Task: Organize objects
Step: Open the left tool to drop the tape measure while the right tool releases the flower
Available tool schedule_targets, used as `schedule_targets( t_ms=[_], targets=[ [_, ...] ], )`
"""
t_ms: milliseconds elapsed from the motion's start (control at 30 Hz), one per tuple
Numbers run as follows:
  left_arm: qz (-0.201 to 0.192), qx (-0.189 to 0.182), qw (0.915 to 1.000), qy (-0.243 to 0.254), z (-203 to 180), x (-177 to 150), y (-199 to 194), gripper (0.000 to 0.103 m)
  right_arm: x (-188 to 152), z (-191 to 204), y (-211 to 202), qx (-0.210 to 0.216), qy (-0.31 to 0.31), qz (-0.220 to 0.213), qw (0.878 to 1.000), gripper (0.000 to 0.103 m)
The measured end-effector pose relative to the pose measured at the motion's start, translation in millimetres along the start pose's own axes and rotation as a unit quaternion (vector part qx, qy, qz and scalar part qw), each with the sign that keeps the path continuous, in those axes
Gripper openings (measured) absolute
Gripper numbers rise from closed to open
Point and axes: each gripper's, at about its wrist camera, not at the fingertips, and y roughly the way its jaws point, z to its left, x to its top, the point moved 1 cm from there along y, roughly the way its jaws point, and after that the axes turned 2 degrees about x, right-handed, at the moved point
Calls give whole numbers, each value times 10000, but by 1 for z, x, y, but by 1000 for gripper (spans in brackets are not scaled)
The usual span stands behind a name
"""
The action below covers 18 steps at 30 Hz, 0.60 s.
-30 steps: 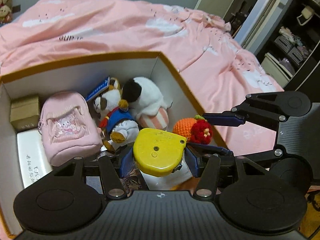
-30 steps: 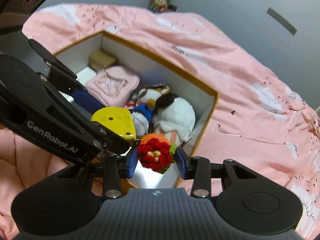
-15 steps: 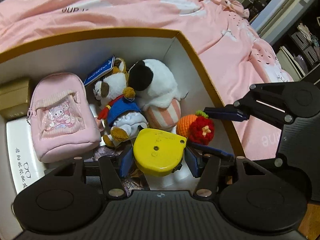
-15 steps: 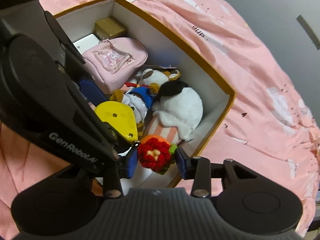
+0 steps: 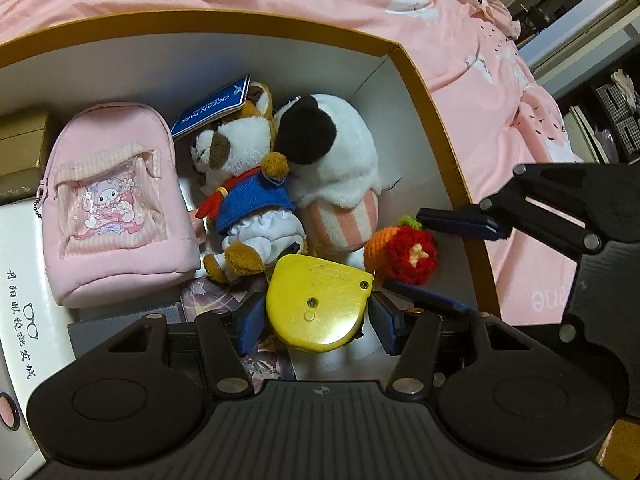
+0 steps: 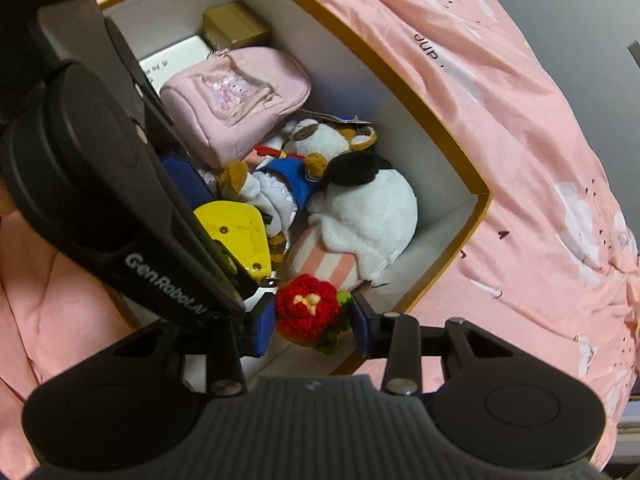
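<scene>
Both tools are loaded and poised over the white cardboard box with the mustard-yellow rim point(image 5: 424, 80), which sits on a pink printed bedspread point(image 5: 472, 32). The left gripper point(image 5: 318, 318) is clamped on a flat yellow plastic tape-measure case point(image 5: 320, 304), blue pads pressed to its two sides. The right gripper point(image 6: 314, 322) pinches a small crocheted flower, red with an orange back and green leaf point(image 6: 308, 312), just beside the box's near corner.

The step in hand appears to be the placing: each item hangs above the floor of the box, not yet set down. Inside lie a pink fabric mini backpack pouch point(image 5: 116, 200), a brown-and-white plush dog in a blue top point(image 5: 244, 196) and a white plush with a black patch and striped pink base point(image 5: 340, 176); a gold carton point(image 5: 20, 144) sits at the far end.

Next, judging by the bare patch near the right-hand corner, each tool should lower into that gap and release without the two linkages fouling one another, since they hang very near each other.
</scene>
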Motion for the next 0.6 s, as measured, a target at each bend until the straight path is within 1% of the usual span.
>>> schedule_targets(
  t_ms=[100, 200, 267, 300, 500, 600],
  targets=[
    [50, -53, 10000, 4, 3, 0, 2, 64, 3, -1, 7, 35, -75, 102, 9999, 41],
    [-35, -129, 9999, 7, 6, 2, 0, 67, 5, -2, 10, 54, -148, 163, 9997, 43],
    [-85, -203, 9998, -38, 8, 4, -4, 71, 5, -3, 11, 65, -198, 201, 9996, 43],
    [-114, -224, 9997, -39, 9, 5, -6, 71, 6, -3, 11, 69, -224, 209, 9995, 43],
    [-298, -228, 9993, -6, 16, 3, -22, 71, 7, -4, 10, 171, -255, 299, 9991, 44],
    [-409, -95, 9990, 127, 14, -1, -29, 71, 9, -6, 9, 264, -209, 360, 9988, 44]
  ],
)
